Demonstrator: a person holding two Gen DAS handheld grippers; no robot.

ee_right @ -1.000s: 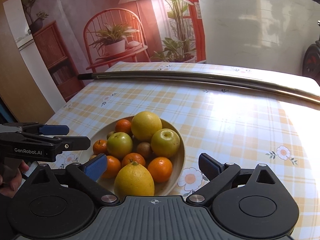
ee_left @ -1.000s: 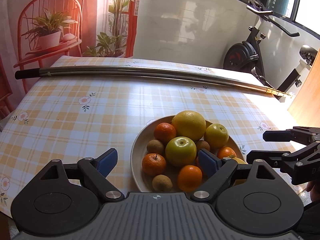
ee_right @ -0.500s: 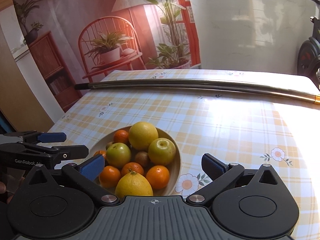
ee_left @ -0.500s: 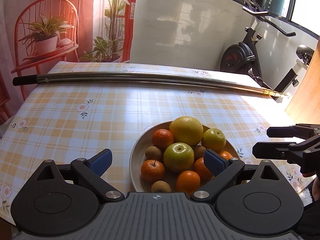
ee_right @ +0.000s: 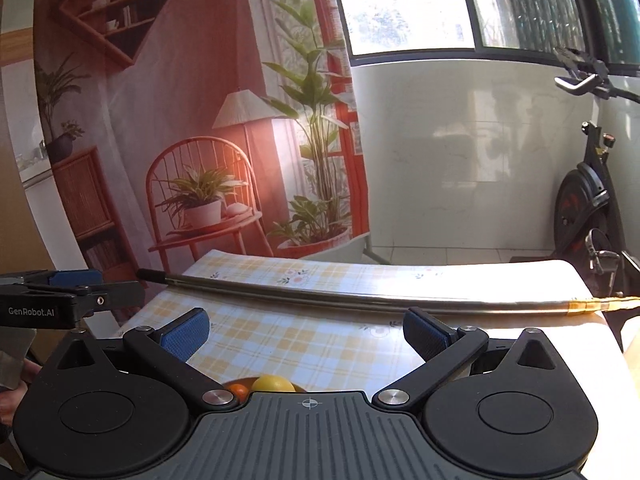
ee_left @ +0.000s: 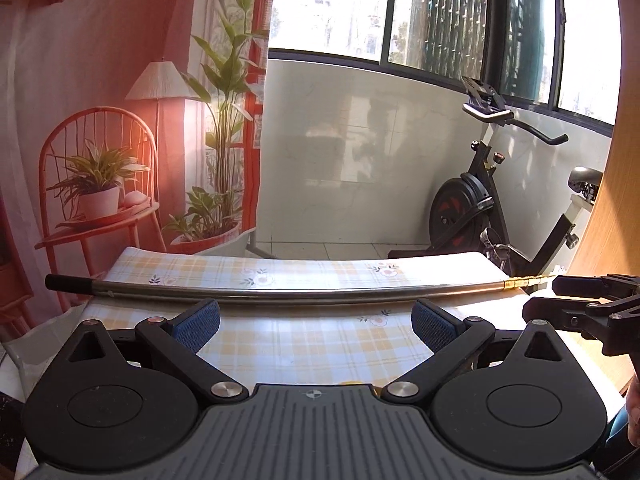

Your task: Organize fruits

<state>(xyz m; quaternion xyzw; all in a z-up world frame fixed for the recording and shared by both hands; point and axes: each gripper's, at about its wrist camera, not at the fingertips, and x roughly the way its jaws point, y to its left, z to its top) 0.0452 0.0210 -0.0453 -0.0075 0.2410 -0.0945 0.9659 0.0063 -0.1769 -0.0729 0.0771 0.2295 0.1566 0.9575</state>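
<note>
Both grippers are raised and tilted up, looking over the checked tablecloth (ee_left: 312, 344) toward the far wall. My left gripper (ee_left: 316, 324) is open with nothing between its blue pads. My right gripper (ee_right: 306, 332) is open and empty too. Of the fruit bowl only a sliver shows: the top of a yellow citrus fruit (ee_right: 273, 383) and an orange (ee_right: 239, 389) peek over the right gripper's body, and a yellow edge (ee_left: 354, 382) shows in the left wrist view. The right gripper (ee_left: 580, 300) appears at the left view's right edge; the left gripper (ee_right: 60, 296) at the right view's left edge.
A long metal pole (ee_left: 280, 292) lies across the far part of the table. Behind it hangs a printed backdrop (ee_left: 120, 140) with a chair and plants. An exercise bike (ee_left: 492, 208) stands at the back right beside a wooden panel (ee_left: 604, 216).
Both grippers have pulled back and tilted upward, so the bowl of fruit has dropped almost out of both views. Both stay open and empty.
</note>
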